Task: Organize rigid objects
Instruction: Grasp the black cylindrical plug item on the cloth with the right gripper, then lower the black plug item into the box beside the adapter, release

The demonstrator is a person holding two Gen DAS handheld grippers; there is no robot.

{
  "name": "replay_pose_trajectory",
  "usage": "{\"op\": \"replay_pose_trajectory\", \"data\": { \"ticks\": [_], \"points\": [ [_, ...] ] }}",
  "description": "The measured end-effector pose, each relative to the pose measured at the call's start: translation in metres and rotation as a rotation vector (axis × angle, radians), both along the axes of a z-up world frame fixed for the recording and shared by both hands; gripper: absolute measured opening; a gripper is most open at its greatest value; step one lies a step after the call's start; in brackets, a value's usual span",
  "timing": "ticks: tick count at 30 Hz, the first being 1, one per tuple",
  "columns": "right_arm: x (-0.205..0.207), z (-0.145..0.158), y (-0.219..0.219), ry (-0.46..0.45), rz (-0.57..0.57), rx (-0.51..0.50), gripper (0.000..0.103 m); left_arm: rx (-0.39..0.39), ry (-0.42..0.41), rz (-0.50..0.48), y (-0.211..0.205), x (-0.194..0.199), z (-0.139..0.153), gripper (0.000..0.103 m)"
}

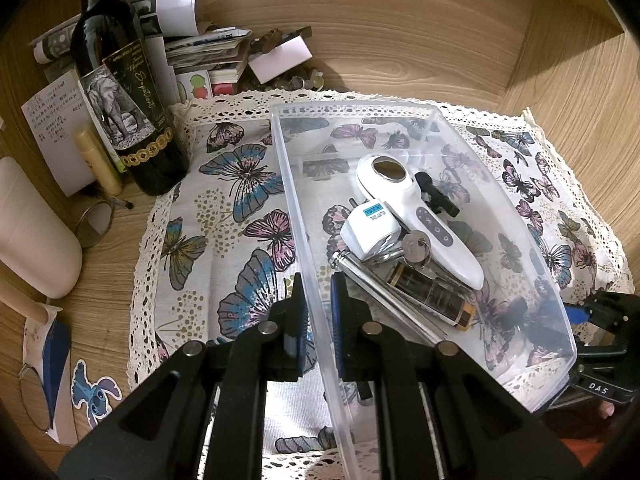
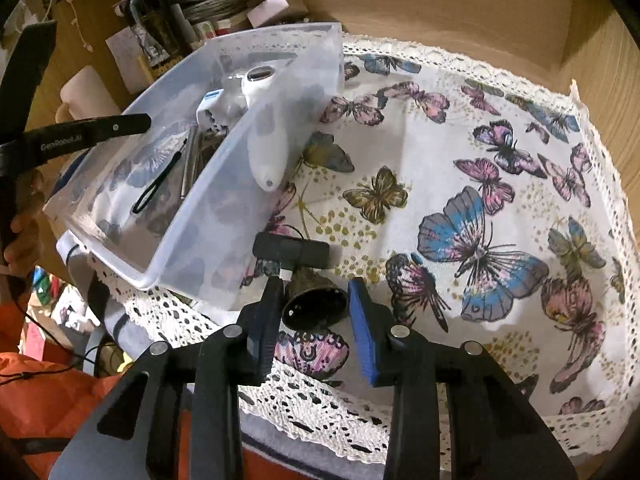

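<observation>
Nearby, wine bottle (image 1: 120, 92), paper clutter (image 1: 200, 48), beside bin (image 1: 400, 106)

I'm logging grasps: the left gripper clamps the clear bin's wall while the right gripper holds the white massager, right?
Not quite. The left gripper does clamp the clear bin, but the white massager lies inside it; the right wrist view shows the right gripper around a small dark bell.

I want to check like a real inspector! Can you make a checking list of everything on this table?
Surface: wooden desk under a lace-edged butterfly cloth.
Job's things: clear plastic bin holds a white handheld device, white plug, keys, metal rod, small dark bottle. A small bell lies outside the bin.
Clutter: wine bottle, papers, white container.
Grippers: left gripper clamps the bin's wall; right gripper open around the bell.
Cables: nothing seen.
Surroundings: wooden wall.
</observation>
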State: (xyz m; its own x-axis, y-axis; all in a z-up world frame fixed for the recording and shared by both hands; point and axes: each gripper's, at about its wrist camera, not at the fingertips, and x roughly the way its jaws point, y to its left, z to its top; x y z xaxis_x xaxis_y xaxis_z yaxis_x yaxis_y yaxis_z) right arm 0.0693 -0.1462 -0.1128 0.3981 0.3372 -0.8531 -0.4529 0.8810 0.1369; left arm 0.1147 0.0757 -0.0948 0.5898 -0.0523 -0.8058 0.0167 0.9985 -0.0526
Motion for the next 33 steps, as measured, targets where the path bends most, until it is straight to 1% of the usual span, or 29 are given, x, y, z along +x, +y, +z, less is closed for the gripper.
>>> {"op": "replay_pose_trajectory", "data": {
  "ticks": [2, 5, 11, 16, 21, 25, 28, 31, 33],
  "points": [
    [0.0, 0.003, -0.002, -0.009, -0.01, 0.006, 0.031, -0.001, -0.001, 0.001, 0.0, 0.0, 0.0, 0.011],
    [0.0, 0.012, -0.004, -0.047, -0.023, 0.005, 0.031, -0.002, 0.0, 0.0, 0.0, 0.0, 0.0, 0.011],
    [0.012, 0.039, -0.002, -0.143, -0.035, -0.004, 0.031, -0.007, -0.001, 0.0, -0.001, -0.002, 0.0, 0.011],
    [0.023, 0.062, 0.009, -0.23, -0.019, 0.002, 0.031, -0.008, -0.001, -0.003, -0.001, -0.003, 0.0, 0.011],
    [0.034, 0.08, 0.025, -0.282, 0.02, 0.028, 0.031, -0.01, -0.001, -0.002, -0.001, -0.003, 0.0, 0.011],
    [0.043, 0.088, 0.042, -0.306, 0.061, 0.042, 0.031, -0.009, -0.001, -0.002, -0.001, -0.003, 0.0, 0.011],
    [0.05, 0.09, 0.056, -0.304, 0.093, 0.051, 0.031, -0.01, 0.0, -0.002, -0.001, -0.003, 0.0, 0.011],
    [0.06, 0.086, 0.071, -0.283, 0.127, 0.054, 0.031, -0.011, 0.001, -0.003, -0.001, -0.003, 0.0, 0.011],
    [0.07, 0.079, 0.081, -0.244, 0.156, 0.063, 0.031, -0.012, 0.001, -0.003, -0.001, -0.003, 0.0, 0.011]
  ]
}}
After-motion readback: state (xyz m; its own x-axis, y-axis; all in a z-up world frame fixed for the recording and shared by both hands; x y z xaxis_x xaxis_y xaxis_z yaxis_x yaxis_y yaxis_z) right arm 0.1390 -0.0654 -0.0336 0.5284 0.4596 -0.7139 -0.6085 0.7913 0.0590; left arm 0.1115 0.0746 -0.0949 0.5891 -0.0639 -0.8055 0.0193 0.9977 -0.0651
